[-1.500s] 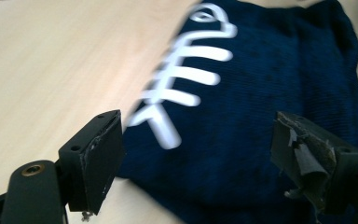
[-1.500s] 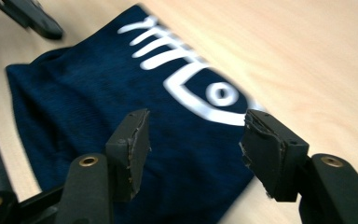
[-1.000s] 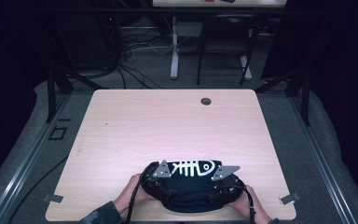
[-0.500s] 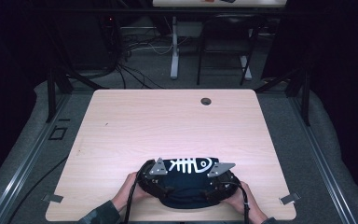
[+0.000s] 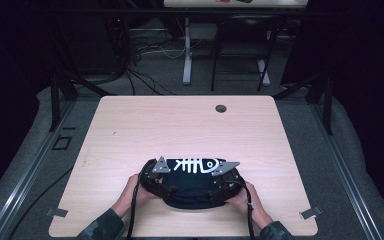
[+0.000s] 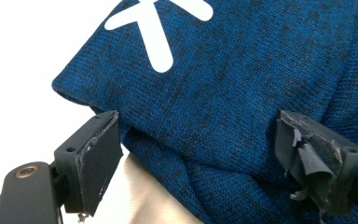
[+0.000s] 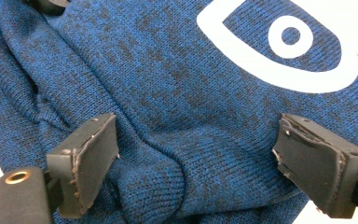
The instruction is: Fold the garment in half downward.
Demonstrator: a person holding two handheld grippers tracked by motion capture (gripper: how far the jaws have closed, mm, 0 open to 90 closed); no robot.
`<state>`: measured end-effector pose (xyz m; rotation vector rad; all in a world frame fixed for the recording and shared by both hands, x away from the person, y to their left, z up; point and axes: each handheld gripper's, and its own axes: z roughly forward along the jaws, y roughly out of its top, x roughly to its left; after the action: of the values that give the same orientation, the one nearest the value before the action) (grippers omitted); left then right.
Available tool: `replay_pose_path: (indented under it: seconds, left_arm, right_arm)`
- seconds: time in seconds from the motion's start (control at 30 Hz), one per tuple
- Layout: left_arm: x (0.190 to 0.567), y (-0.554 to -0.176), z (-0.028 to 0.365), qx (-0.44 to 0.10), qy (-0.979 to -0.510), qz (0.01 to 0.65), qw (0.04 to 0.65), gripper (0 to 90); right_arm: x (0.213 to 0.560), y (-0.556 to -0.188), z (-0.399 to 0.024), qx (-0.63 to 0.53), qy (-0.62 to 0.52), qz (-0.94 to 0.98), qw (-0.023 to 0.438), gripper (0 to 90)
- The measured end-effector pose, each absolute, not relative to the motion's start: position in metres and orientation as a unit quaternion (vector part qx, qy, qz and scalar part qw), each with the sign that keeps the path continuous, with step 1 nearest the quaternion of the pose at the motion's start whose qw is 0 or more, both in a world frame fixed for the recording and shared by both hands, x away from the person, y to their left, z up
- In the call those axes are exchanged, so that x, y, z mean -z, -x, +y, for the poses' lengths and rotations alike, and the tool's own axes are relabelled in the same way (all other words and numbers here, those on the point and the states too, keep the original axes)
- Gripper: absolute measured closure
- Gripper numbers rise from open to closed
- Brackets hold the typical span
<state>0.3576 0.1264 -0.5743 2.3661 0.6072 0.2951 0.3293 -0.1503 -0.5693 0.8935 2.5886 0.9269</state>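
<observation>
A dark blue knit garment (image 5: 192, 186) with a white fish-skeleton print (image 5: 196, 164) lies bunched near the table's front edge. My left gripper (image 5: 156, 181) sits at the garment's left end and my right gripper (image 5: 223, 182) at its right end, each held by a hand. In the left gripper view the jaws stand wide apart over folds of the blue garment (image 6: 223, 107), with a white bar of the print above. In the right gripper view the jaws are also wide apart over the blue garment (image 7: 168, 107), with the fish's white eye (image 7: 290, 35) at upper right. Neither pair pinches cloth.
The light wooden table (image 5: 180, 130) has a round cable hole (image 5: 221, 108) near its far edge. Black frame posts and cables stand on the floor beyond, and a second desk's legs (image 5: 186, 50) are behind.
Both grippers and the garment have shifted slightly toward the table's front edge; the cloth is bunched a bit more between the hands.
</observation>
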Motion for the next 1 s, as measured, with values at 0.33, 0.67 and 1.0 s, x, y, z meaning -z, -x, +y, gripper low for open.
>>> replay_pose_path:
  seconds: [0.33, 0.67, 1.0]
  left_arm:
    - [0.576, -0.378, 0.133, -0.101, -0.902, 0.249, 0.337, 13.3]
    - [0.572, -0.381, 0.135, -0.111, -0.893, 0.275, 0.338, 1.4]
    - [0.555, -0.366, 0.165, -0.158, -0.863, 0.304, 0.372, 0.0]
  right_arm:
    - [0.571, -0.347, -0.144, -0.32, -0.315, 0.884, 0.127, 7.6]
    - [0.569, -0.351, -0.147, -0.341, -0.318, 0.874, 0.139, 0.0]
    - [0.538, -0.329, -0.18, -0.391, -0.335, 0.844, 0.15, 0.0]
